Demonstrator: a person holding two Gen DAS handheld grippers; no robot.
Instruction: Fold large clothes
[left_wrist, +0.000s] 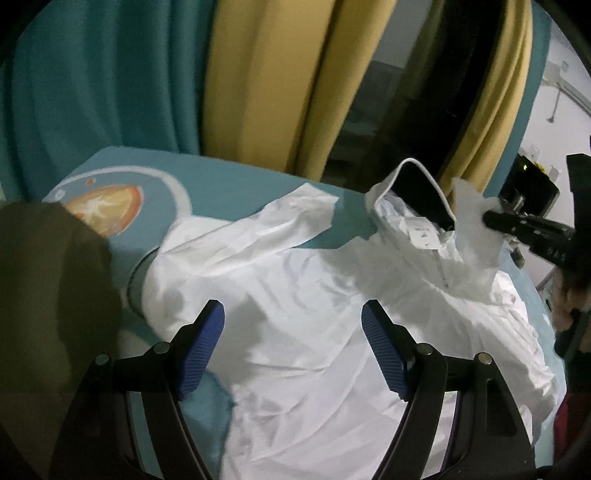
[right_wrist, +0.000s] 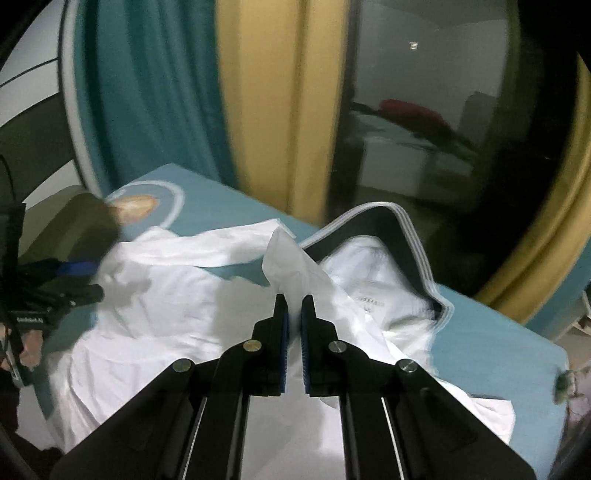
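A white hooded jacket (left_wrist: 295, 295) lies spread over a teal bed cover (left_wrist: 229, 177). Its dark-lined hood (left_wrist: 417, 192) stands up at the far end. My left gripper (left_wrist: 292, 319) hovers open over the jacket's body, blue pads wide apart with nothing between them. In the right wrist view my right gripper (right_wrist: 294, 300) is shut on a raised fold of the white jacket (right_wrist: 288, 258), lifted just left of the hood (right_wrist: 399, 236). The left wrist view shows the right gripper (left_wrist: 493, 219) at the far right pinching that fabric. The left gripper (right_wrist: 86, 282) appears at the left edge.
Teal curtains (left_wrist: 110, 81) and yellow curtains (left_wrist: 266, 81) hang behind the bed, beside a dark glass pane (right_wrist: 424, 110). An olive rounded object (left_wrist: 55, 280) sits at the bed's left. The cover bears an orange planet print (left_wrist: 107, 206). A hand (right_wrist: 29, 347) holds the left gripper.
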